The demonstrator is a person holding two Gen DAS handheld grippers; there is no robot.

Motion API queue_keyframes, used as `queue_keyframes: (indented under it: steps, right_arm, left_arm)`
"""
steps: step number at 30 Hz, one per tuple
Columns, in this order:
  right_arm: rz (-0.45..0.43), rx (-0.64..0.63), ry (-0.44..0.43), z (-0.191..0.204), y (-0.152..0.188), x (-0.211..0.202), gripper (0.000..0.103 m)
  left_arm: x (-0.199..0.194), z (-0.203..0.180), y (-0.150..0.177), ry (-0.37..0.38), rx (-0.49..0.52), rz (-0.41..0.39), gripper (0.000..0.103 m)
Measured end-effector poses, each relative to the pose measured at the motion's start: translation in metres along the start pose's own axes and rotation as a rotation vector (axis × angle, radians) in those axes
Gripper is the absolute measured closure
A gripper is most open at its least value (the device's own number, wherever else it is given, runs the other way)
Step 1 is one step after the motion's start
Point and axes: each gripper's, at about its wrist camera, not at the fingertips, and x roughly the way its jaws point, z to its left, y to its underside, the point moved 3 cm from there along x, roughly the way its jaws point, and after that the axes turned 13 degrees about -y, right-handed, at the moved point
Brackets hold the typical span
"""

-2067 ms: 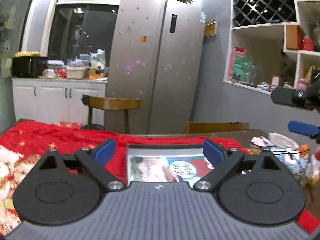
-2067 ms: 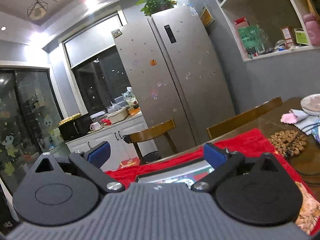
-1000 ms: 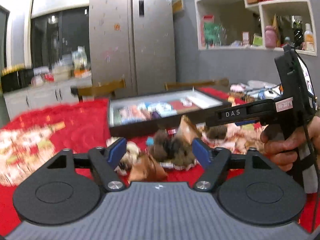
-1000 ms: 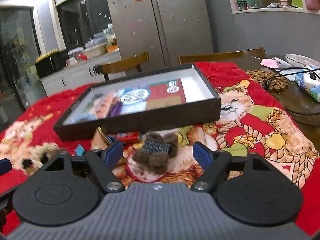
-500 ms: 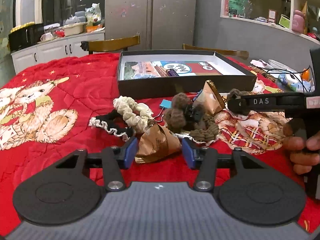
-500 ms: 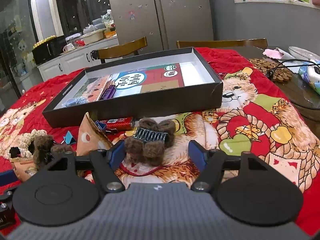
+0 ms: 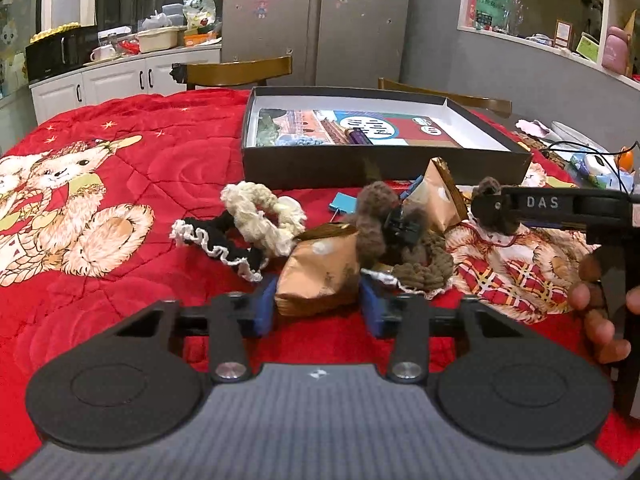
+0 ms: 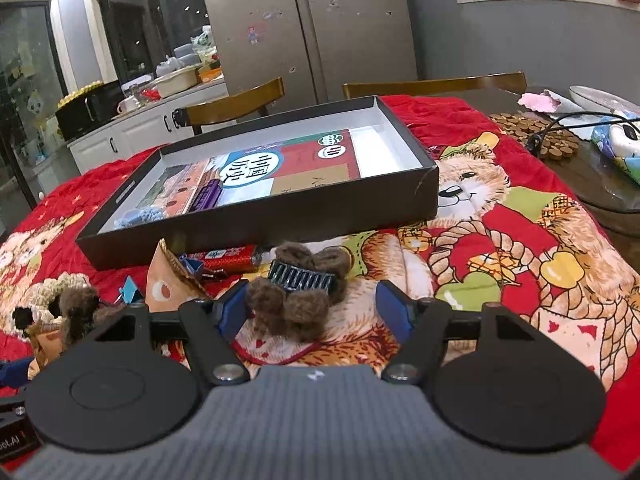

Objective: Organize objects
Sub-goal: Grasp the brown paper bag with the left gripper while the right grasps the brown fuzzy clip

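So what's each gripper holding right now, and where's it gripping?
Neither holds anything yet. The left gripper is closing around the base of the tan snack packet. The right gripper stands open, straddling the brown fuzzy hair clip, right pad clear.

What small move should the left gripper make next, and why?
Probably finish closing: the left gripper has the tan snack packet between its closing jaws, pads nearly touching it. Once gripped, lift it toward the open black box just behind the pile.

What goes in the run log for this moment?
left claw: closing around tan paper snack packet | right claw: open, straddling brown fuzzy hair clip
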Motion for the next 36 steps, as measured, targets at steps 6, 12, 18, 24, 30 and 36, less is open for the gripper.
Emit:
queue_keyframes:
  steps: [6,12,18,24,30,36]
  right_arm:
    - [-0.015,0.027,-0.020,-0.005,0.002,-0.005,0.054]
    - [-0.007,0.005,-0.009,-0.002,0.002,-0.004,0.061]
    - [-0.009,0.006,-0.006,-0.002,0.002,-0.005,0.061]
    - [-0.008,0.000,0.000,-0.002,0.002,-0.006,0.061]
    - [-0.007,-0.005,0.004,-0.002,0.002,-0.006,0.061]
    - [-0.007,-0.006,0.006,-0.002,0.002,-0.006,0.061]
  left_arm:
    - [-0.003,0.009,0.000,0.009,-0.047,-0.008,0.057]
    - [-0.008,0.010,0.002,-0.006,-0.037,-0.028,0.057]
    - [-0.008,0.013,0.003,-0.013,-0.047,-0.029,0.057]
    - [-0.015,0.013,0.003,0.026,-0.049,-0.066,0.059]
    - [-0.017,0.014,0.002,0.034,-0.061,-0.075,0.060]
    - [-0.018,0.014,0.002,0.033,-0.058,-0.082,0.060]
